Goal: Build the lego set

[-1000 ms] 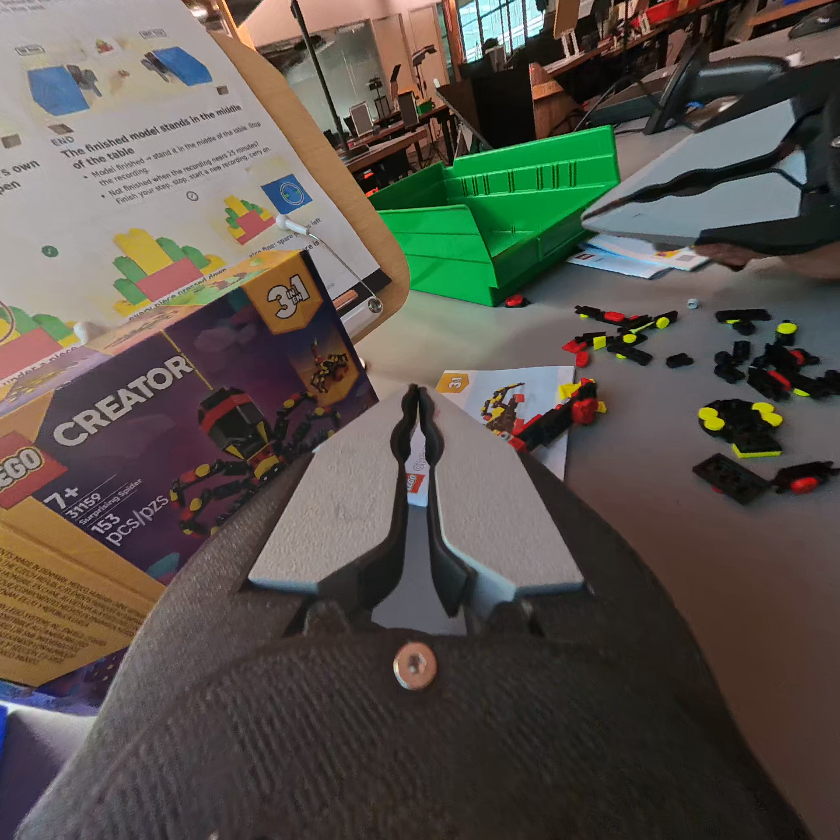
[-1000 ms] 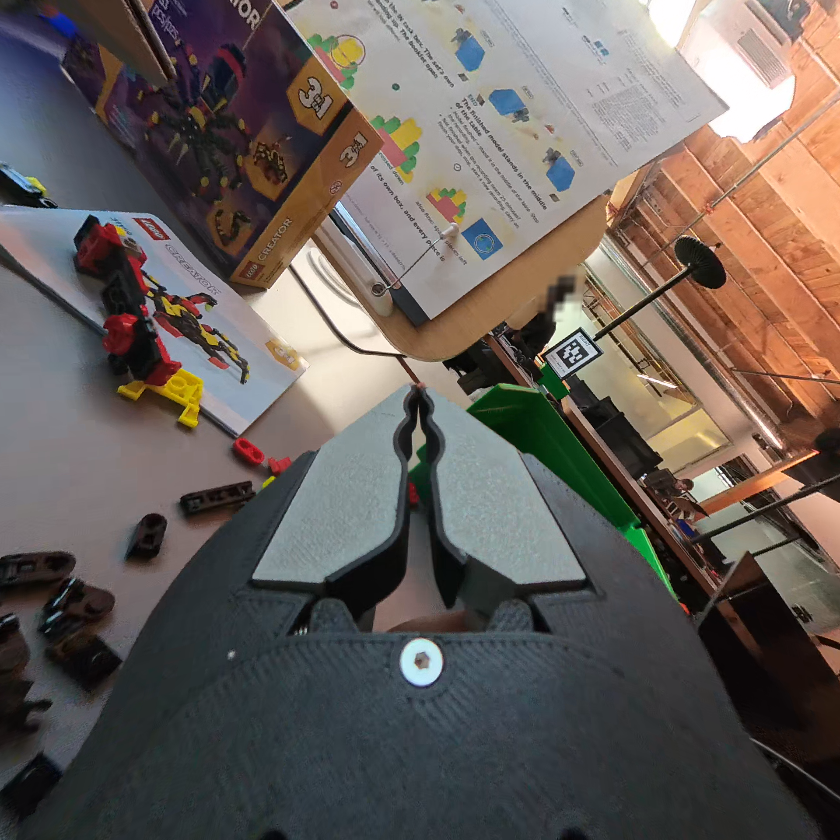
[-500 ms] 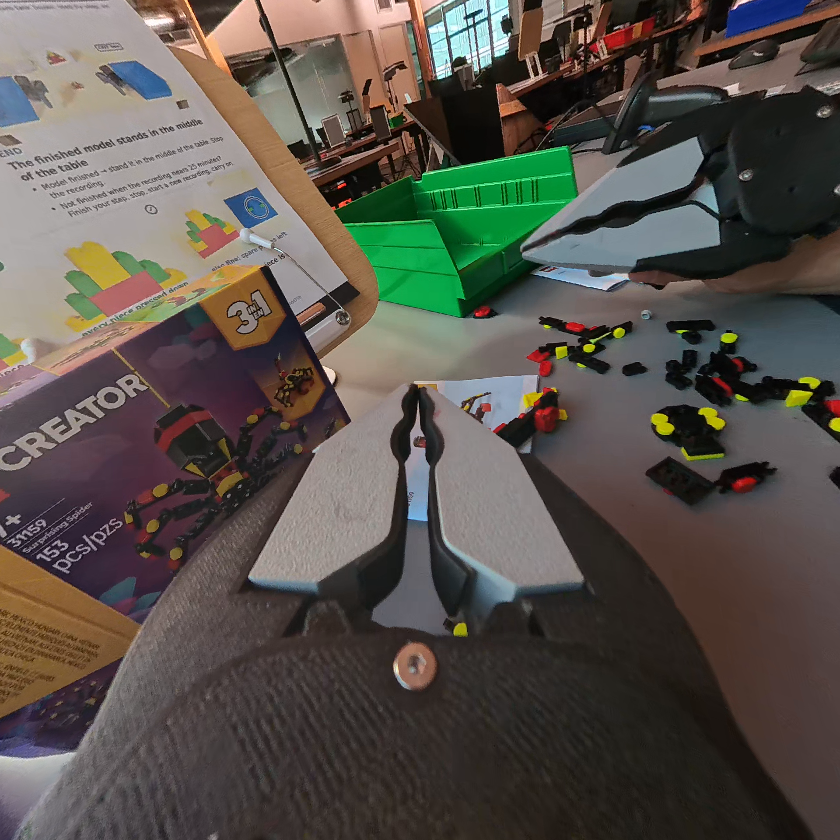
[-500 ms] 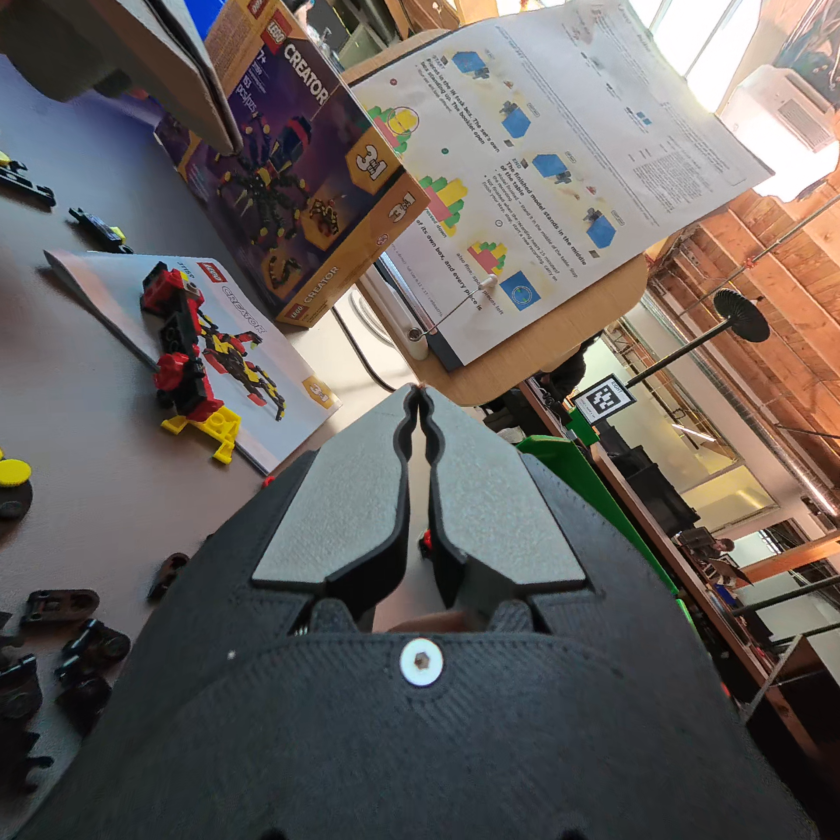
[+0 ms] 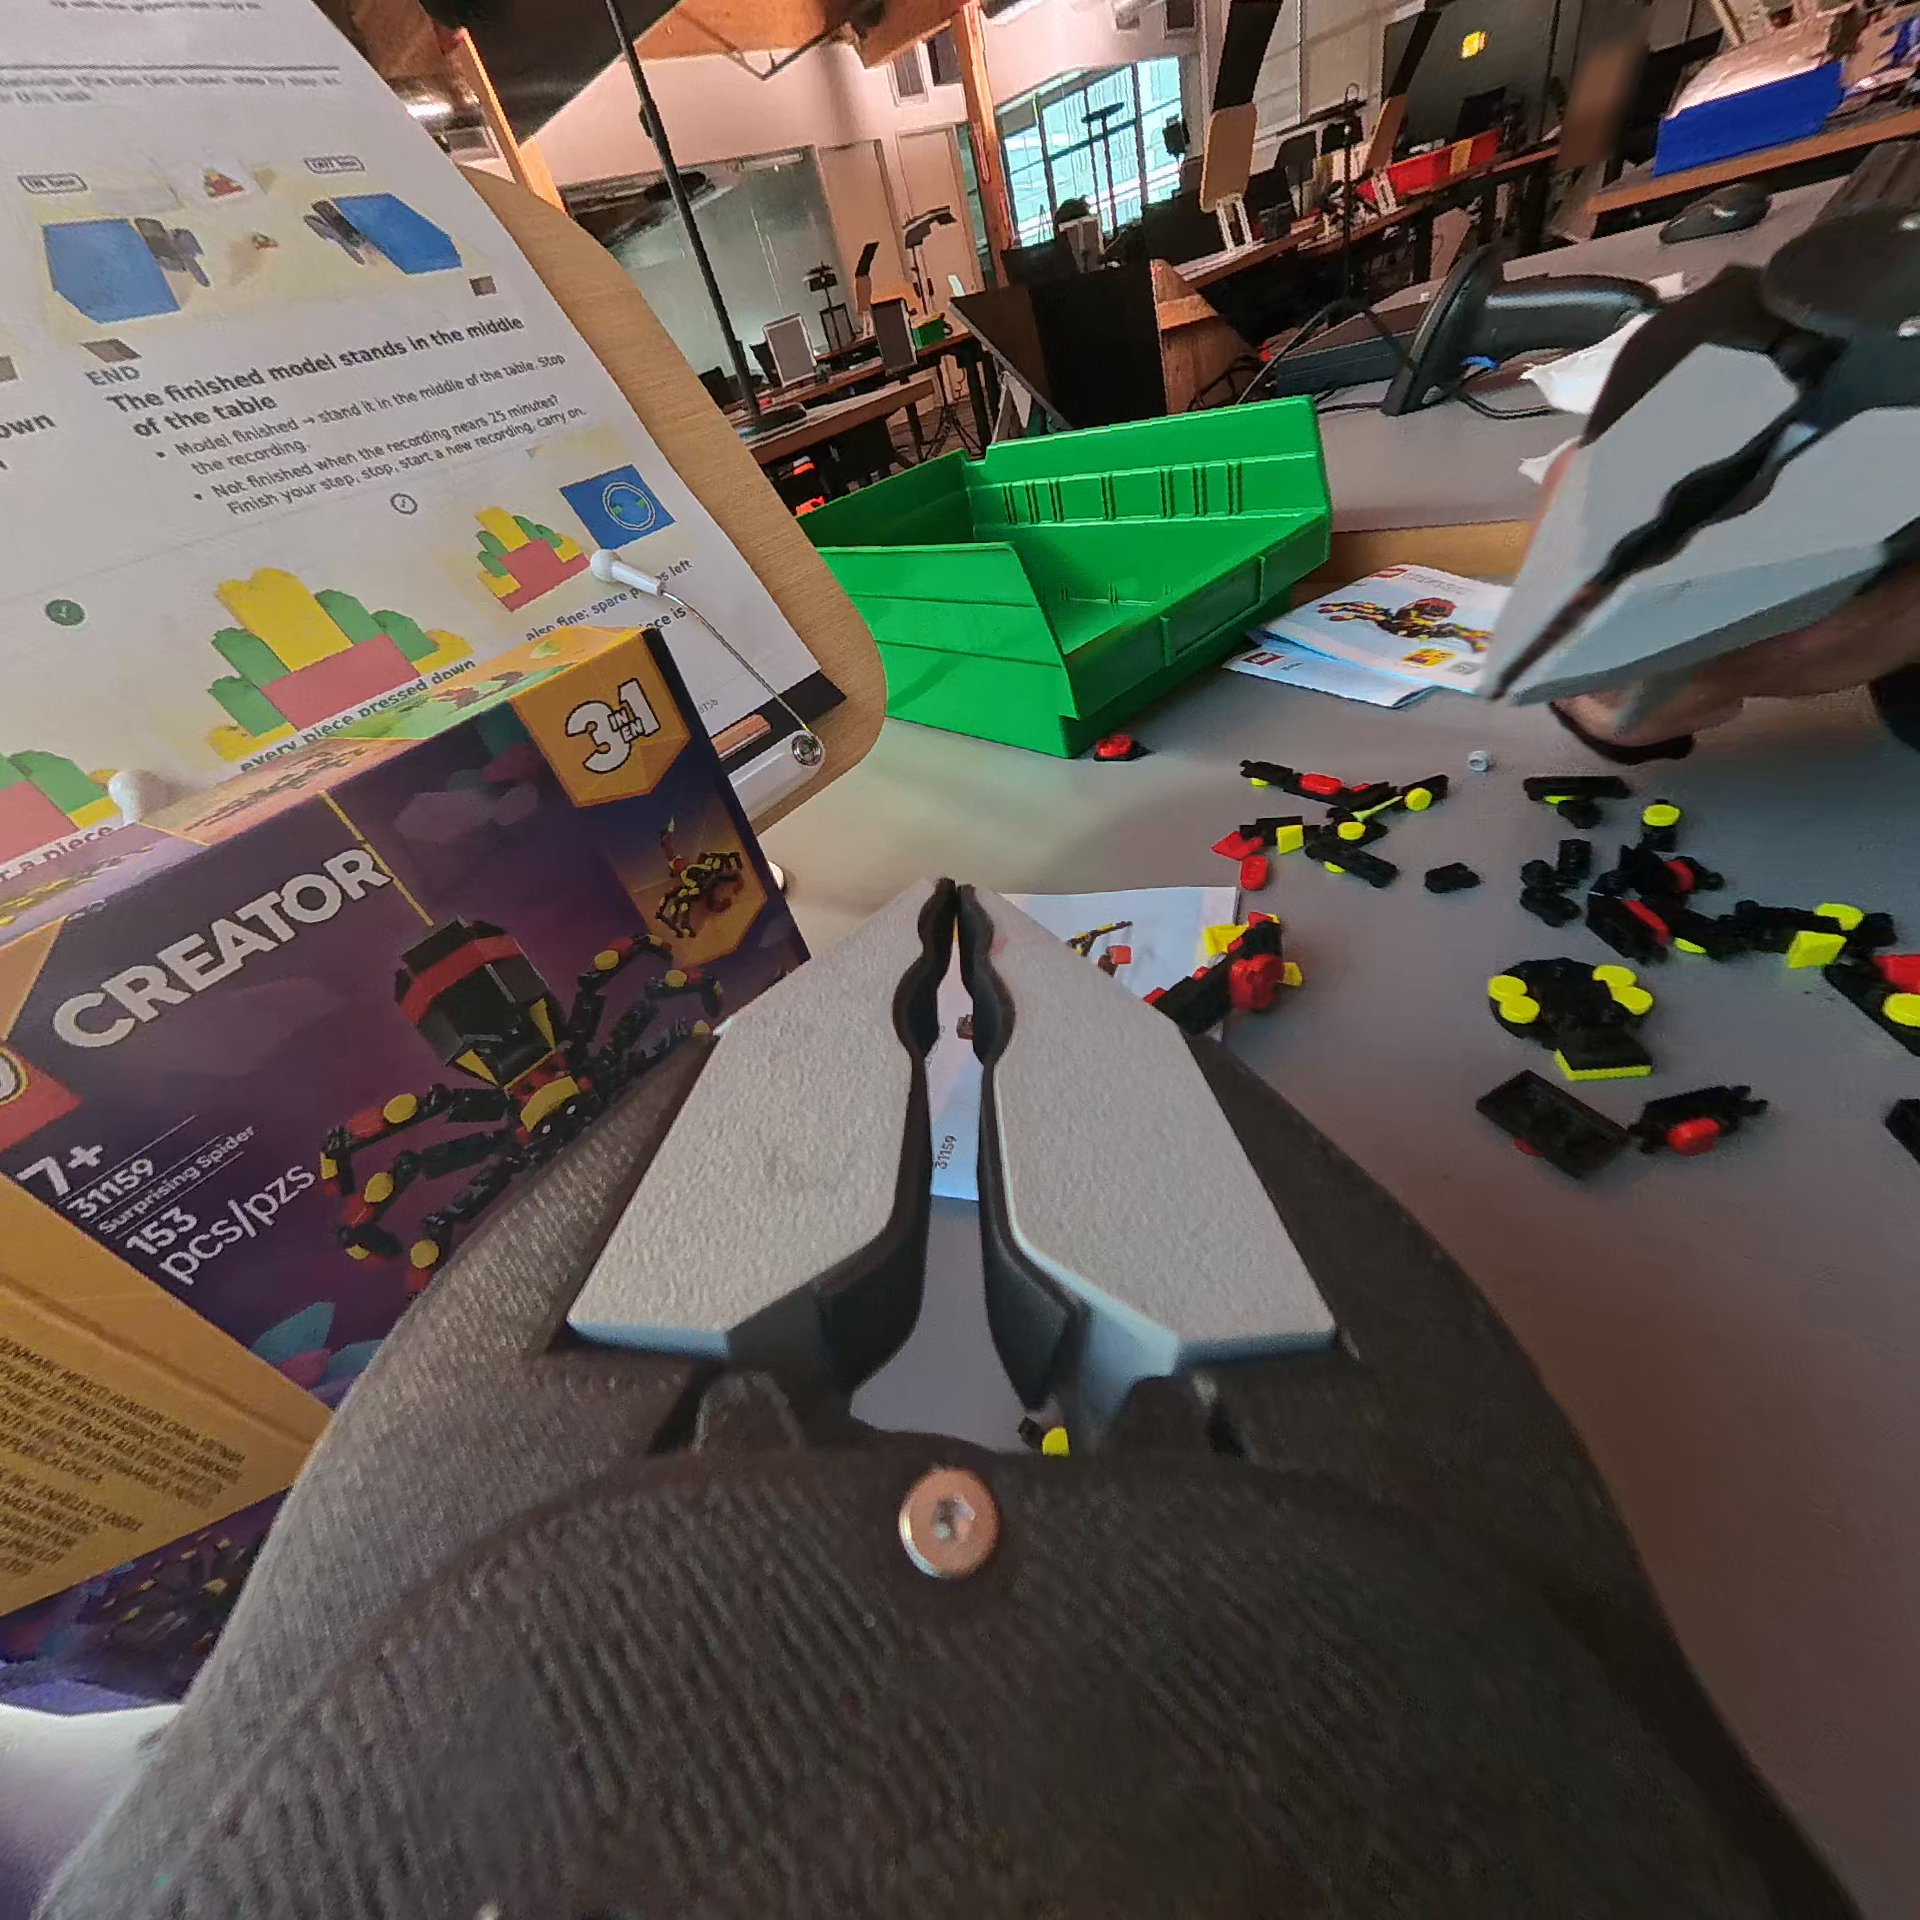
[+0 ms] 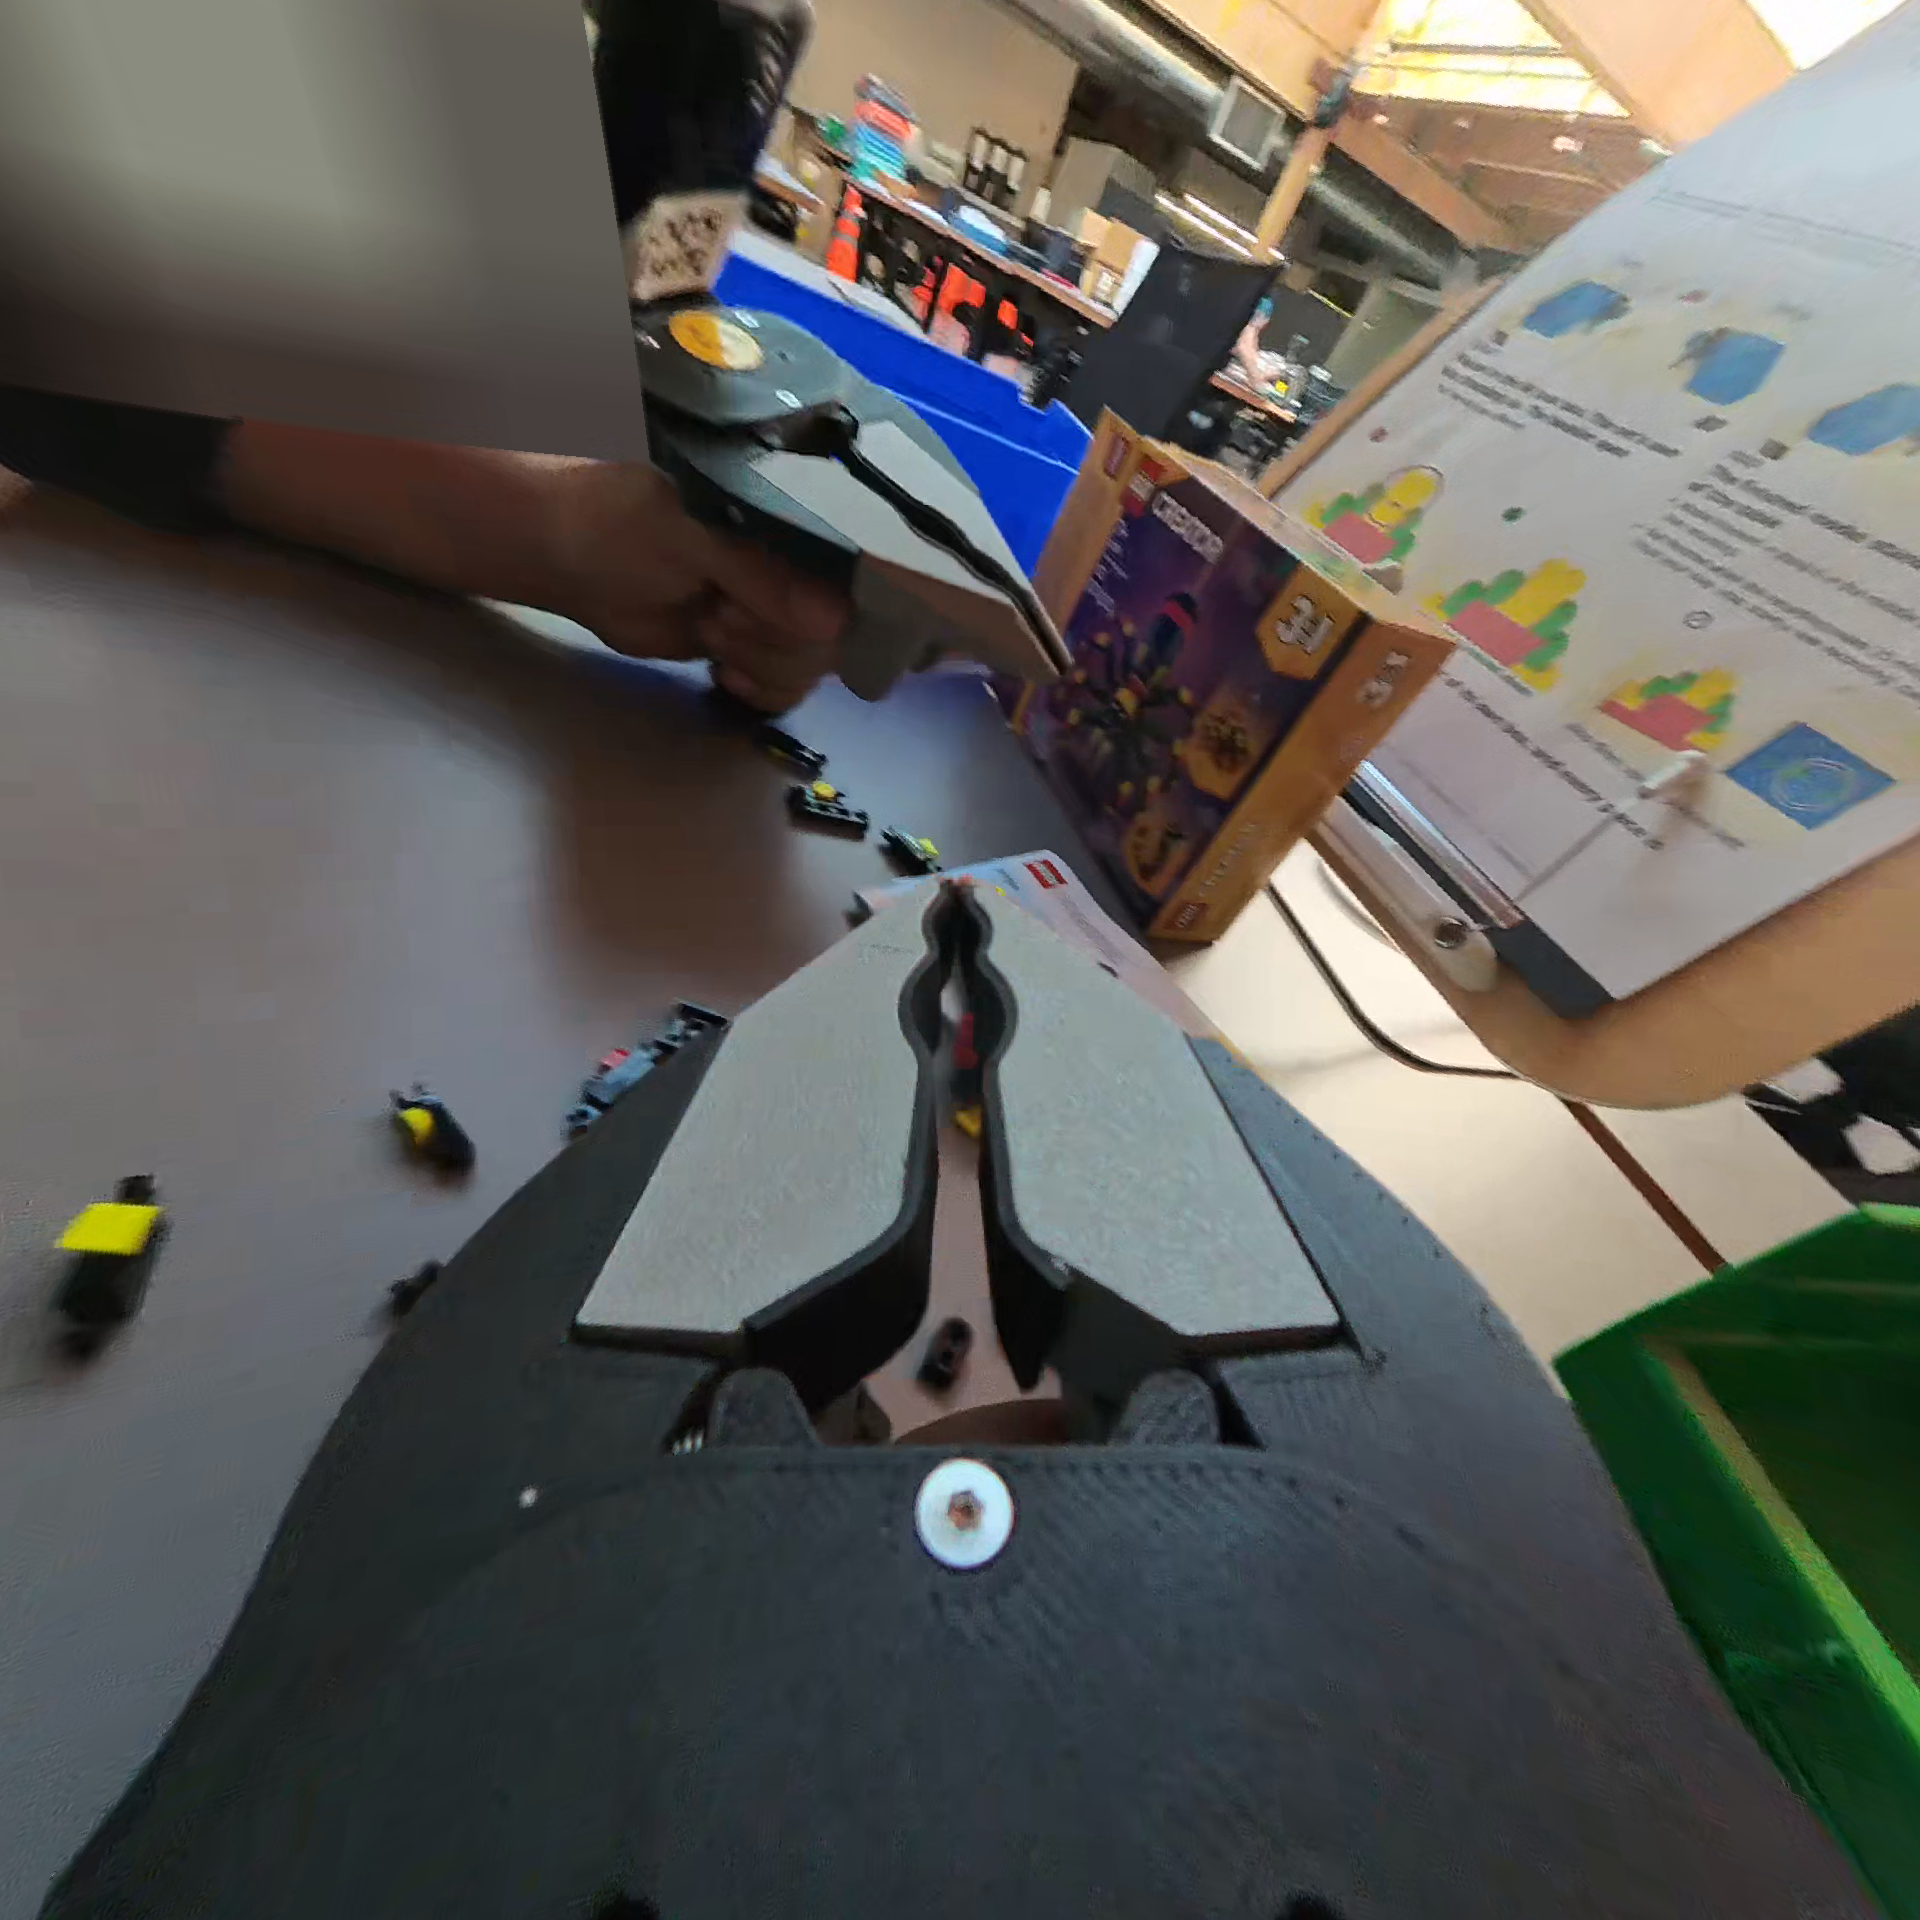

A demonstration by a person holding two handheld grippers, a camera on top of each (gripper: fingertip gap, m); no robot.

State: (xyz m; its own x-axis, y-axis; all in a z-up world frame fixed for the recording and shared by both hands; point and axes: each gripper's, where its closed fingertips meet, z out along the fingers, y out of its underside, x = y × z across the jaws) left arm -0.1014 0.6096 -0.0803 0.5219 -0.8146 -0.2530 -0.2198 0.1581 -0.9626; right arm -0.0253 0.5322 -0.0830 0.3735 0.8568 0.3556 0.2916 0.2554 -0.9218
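Both the left gripper (image 5: 954,902) and right gripper (image 6: 954,896) were clenched empty above the grey table (image 5: 1621,1351), apparently between picks, loose black, red and yellow Lego pieces (image 5: 1569,1013) unassembled.

Loose black, red, yellow lego pieces (image 5: 1621,914) scattered beside partly built model (image 5: 1231,977) on booklet (image 5: 1132,925).

Green bin (image 5: 1081,582), purple-and-gold box (image 5: 343,1018), black, red, yellow loose pieces (image 5: 1621,935)

Right wrist view motion-blurred: small black-and-yellow loose bricks (image 6: 104,1262) at 9 o'clock smeared. Green plastic bin (image 6: 1766,1538) cut off at 4 o'clock. White paper instruction booklet (image 5: 1122,935) mostly hidden behind grey gripper fingers (image 5: 1122,1132).
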